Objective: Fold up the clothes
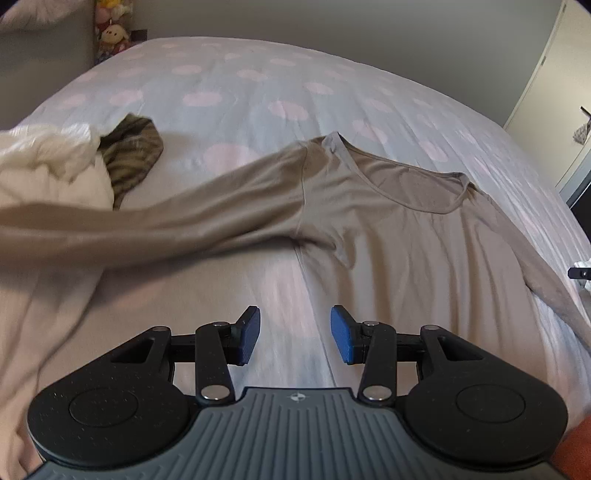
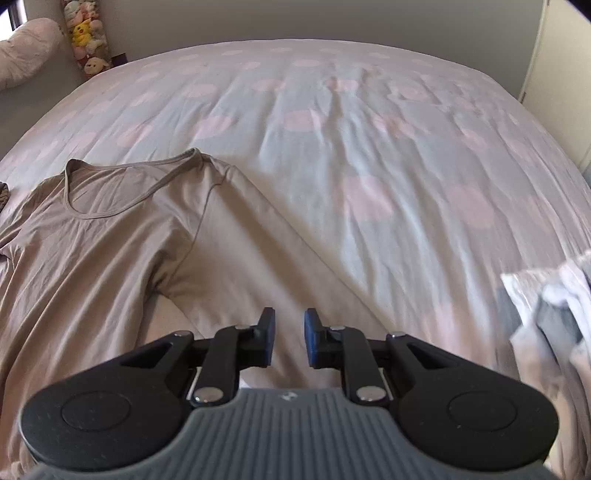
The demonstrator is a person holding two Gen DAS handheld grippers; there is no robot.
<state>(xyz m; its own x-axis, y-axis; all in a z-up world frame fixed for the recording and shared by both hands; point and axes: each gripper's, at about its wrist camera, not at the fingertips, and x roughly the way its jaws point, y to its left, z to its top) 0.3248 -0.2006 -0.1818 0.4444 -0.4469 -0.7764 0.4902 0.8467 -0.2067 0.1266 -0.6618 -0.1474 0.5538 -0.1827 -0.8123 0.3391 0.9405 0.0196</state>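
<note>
A taupe long-sleeved shirt [image 1: 388, 229] lies spread front-up on the bed, neckline toward the far side. Its one sleeve [image 1: 147, 225] stretches out to the left over a pile of clothes. My left gripper [image 1: 294, 334] hovers open above the bedsheet, just below that sleeve's armpit, with nothing between its blue pads. In the right wrist view the same shirt [image 2: 92, 251] fills the left side, and its other sleeve [image 2: 280, 266] runs down toward me. My right gripper [image 2: 289, 339] is open over that sleeve, holding nothing.
A pile with a white garment [image 1: 44, 166] and a striped brown one [image 1: 133, 155] sits at the left. Crumpled white and grey clothes [image 2: 550, 317] lie at the right. The pink-dotted bedspread [image 2: 369, 147] stretches beyond. Plush toys [image 2: 83, 33] stand at the far left corner.
</note>
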